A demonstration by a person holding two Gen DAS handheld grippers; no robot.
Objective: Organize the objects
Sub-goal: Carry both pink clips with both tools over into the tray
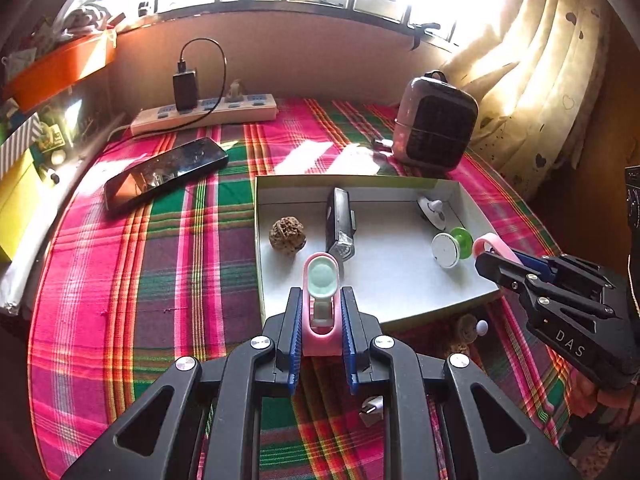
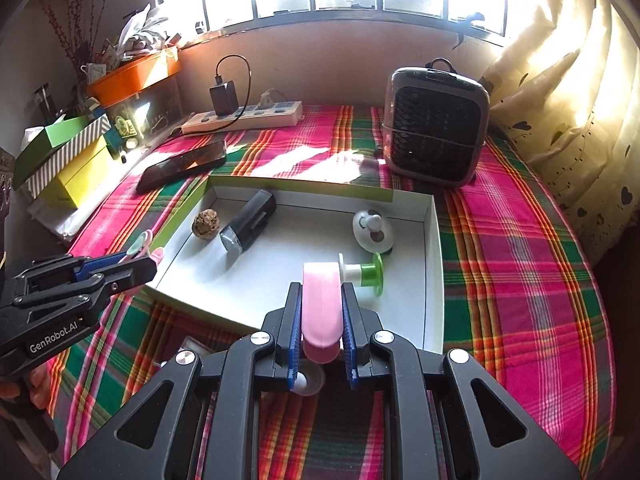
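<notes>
Clamping pink clip (image 1: 320, 304) — left gripper (image 1: 320, 320) jaws closed; right gripper (image 2: 321, 320) jaws pinch pink strap (image 2: 321, 304).

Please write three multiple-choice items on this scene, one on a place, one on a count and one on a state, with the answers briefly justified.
1. Where does the phone lie?
A. On the plaid cloth, outside the box
B. Inside the box
C. On top of the fan heater

2. How many things lie inside the white box?
A. Two
B. Four
C. Seven

3. What is the left gripper doing?
A. Standing open and empty
B. Closed on a pink clip
C. Closed on the phone

Answers:
1 A: the phone rests on the plaid cloth, to the left of the box.
2 B: a brown nut-like lump, a black torch-like device, a white suction piece and a green-and-white spool.
3 B: the pink clip sits between its blue pads.
</notes>
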